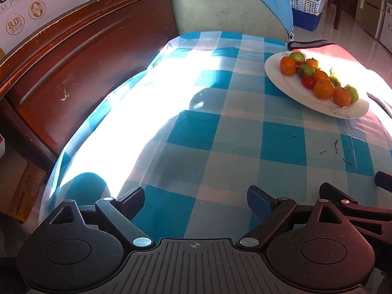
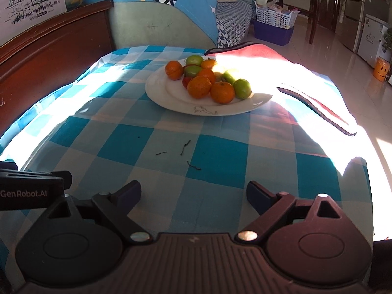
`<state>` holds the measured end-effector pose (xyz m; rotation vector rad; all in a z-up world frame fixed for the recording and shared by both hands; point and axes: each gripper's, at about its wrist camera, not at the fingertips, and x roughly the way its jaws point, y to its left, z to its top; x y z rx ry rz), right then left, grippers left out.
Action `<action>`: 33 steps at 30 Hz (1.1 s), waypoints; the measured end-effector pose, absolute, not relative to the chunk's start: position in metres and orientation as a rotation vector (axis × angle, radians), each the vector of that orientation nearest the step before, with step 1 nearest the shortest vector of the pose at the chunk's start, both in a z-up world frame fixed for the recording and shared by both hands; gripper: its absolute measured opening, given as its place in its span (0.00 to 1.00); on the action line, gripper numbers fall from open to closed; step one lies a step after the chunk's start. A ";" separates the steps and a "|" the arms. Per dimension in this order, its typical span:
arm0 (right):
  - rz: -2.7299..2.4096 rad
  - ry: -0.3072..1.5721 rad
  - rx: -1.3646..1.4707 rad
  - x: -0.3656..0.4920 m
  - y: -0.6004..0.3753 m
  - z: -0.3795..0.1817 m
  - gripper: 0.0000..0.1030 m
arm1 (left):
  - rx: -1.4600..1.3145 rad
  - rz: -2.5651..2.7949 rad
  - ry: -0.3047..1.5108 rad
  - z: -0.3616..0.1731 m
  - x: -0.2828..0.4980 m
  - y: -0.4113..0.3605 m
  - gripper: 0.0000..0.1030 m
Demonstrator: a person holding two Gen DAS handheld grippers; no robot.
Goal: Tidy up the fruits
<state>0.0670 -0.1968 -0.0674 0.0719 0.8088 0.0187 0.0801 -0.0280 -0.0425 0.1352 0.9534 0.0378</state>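
I have both tools low over the near edge of the table (image 2: 171,132), which is covered in a blue checked cloth. My left hand-held gripper (image 1: 195,202) is released, its jaws wide apart with nothing between them. My right hand-held gripper (image 2: 193,196) is released too, also holding nothing. The plate (image 2: 159,93) sits toward the far right part of the table, well apart from both tools. On it I see a pile of fruits: oranges (image 2: 199,87), green fruits (image 2: 242,88) and a small red one (image 2: 186,81), all touching one another. A red cloth (image 2: 254,51) lies along the table's right edge, just beside the plate.
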 end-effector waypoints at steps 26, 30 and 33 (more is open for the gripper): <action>-0.021 0.672 0.033 0.085 -0.190 -0.084 1.00 | 0.114 0.086 0.974 -0.053 0.083 -0.012 0.89; -0.021 0.672 0.032 0.085 -0.190 -0.084 0.99 | 0.102 0.089 0.978 -0.054 0.084 -0.010 0.89; -0.021 0.672 0.031 0.085 -0.190 -0.085 0.99 | 0.100 0.092 0.973 -0.053 0.084 -0.010 0.89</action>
